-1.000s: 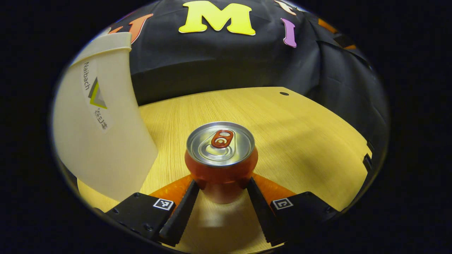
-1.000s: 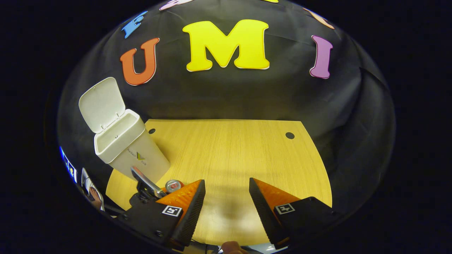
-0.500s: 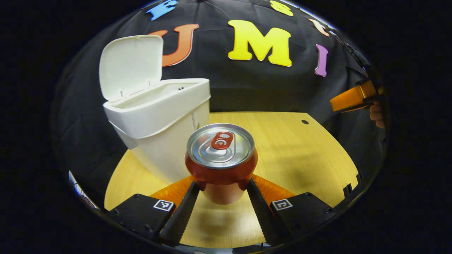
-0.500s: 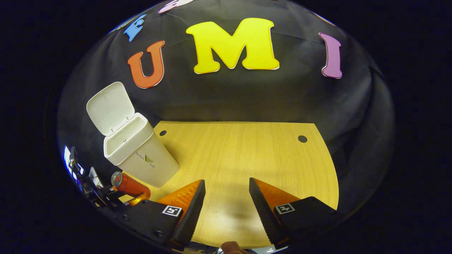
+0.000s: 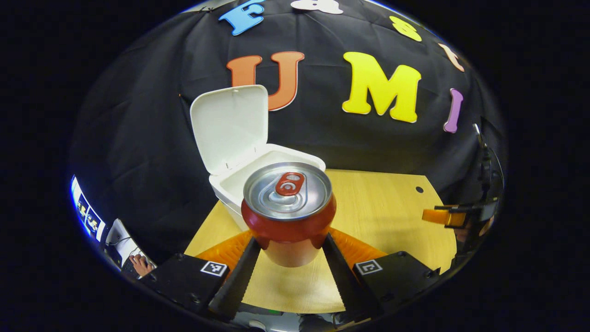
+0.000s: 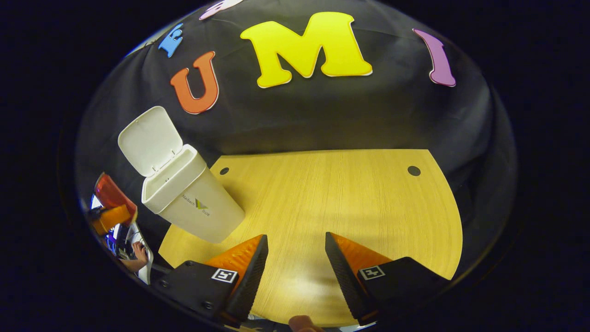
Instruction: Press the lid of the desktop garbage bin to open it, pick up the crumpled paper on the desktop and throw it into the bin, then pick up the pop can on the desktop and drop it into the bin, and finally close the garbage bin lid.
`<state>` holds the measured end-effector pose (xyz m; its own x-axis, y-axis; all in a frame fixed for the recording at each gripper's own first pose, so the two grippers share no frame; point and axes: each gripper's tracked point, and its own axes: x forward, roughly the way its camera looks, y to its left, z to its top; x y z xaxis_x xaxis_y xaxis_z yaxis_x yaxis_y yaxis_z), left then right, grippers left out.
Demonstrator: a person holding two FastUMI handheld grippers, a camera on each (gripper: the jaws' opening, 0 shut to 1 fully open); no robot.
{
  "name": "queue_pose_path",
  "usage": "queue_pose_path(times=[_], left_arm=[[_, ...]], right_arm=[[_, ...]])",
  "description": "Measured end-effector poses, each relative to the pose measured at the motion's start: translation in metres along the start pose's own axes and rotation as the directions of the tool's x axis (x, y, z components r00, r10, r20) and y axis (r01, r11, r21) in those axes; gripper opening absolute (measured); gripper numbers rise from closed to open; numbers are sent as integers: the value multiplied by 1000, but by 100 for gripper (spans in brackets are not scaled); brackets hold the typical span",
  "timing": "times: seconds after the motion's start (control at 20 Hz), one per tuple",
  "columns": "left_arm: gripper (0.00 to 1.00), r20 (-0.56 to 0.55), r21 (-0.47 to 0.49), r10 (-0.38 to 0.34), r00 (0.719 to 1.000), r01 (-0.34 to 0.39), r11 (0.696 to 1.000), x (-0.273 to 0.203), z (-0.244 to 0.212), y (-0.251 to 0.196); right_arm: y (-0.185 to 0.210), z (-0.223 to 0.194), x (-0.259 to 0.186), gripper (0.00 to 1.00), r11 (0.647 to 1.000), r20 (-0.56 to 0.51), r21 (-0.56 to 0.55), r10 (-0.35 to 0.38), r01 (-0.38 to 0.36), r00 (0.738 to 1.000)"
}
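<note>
A red pop can point(image 5: 288, 207) with a silver top stands upright between the fingers of my left gripper point(image 5: 290, 240), which is shut on it and holds it above the wooden table point(image 5: 382, 212). Just behind the can is the white garbage bin point(image 5: 269, 159), its lid point(image 5: 230, 124) swung up and open. In the right gripper view the bin point(image 6: 193, 203) stands at the table's left rear, and the can point(image 6: 108, 191) hangs high to its left. My right gripper point(image 6: 295, 240) stands open over the table's front with nothing between its fingers; it shows far right in the left gripper view point(image 5: 445, 216).
The table point(image 6: 345, 193) has two small round holes point(image 6: 414, 170) near its back edge. A person's hand point(image 5: 138, 263) and a lit screen point(image 5: 85, 212) show low at the left, off the table. The black cloth wall rises right behind the bin.
My left gripper has risen and drawn back with the can, so the bin's open mouth now sits level behind the can. The right gripper has barely shifted.
</note>
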<state>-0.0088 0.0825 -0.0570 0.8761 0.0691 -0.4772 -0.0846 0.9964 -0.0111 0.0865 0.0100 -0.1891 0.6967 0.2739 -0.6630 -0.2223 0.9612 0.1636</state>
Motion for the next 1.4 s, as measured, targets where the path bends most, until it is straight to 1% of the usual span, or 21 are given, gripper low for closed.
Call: queue_pose_path(times=[0.05, 0.1, 0.2, 0.35, 0.45, 0.65, 0.75, 0.85, 1.15, 1.4], left_arm=[[85, 21, -12, 21, 1000, -21, 1000, 1, 14, 9], [86, 39, -11, 42, 998, -42, 999, 7, 28, 16], [85, 50, 3, 79, 996, -79, 997, 22, 48, 29], [85, 65, 13, 99, 993, -100, 995, 47, 66, 35], [85, 50, 12, 106, 993, -107, 994, 70, 69, 38], [85, 11, -29, 90, 996, -89, 996, 114, 64, 37], [86, -27, -37, 87, 996, -88, 995, 132, 56, 38], [86, -33, -40, 81, 996, -82, 996, 144, 55, 36], [87, 3, -40, 45, 999, -45, 998, 142, 63, 27], [89, 46, -35, 116, 992, -114, 993, 127, 75, 44]], right_arm=[[-7, -3, -2, 75, 1000, -6, -1, -5, 5, 1000], [-15, -7, -6, 80, 1000, -14, -5, -13, 13, 1000], [-31, -8, -13, 80, 999, -12, -4, -36, 36, 999], [-52, -13, -24, 81, 998, -1, 8, -70, 70, 998], [-60, -25, -29, 81, 995, -19, 26, -92, 92, 996], [-75, -42, -37, 81, 989, -45, 43, -140, 142, 989], [-75, -48, -40, 81, 987, -55, 55, -150, 153, 987], [-75, -51, -42, 81, 985, -59, 50, -162, 165, 985], [-72, -50, -41, 81, 982, -56, 59, -176, 179, 983], [-63, -52, -38, 81, 984, -57, 34, -170, 172, 984]])
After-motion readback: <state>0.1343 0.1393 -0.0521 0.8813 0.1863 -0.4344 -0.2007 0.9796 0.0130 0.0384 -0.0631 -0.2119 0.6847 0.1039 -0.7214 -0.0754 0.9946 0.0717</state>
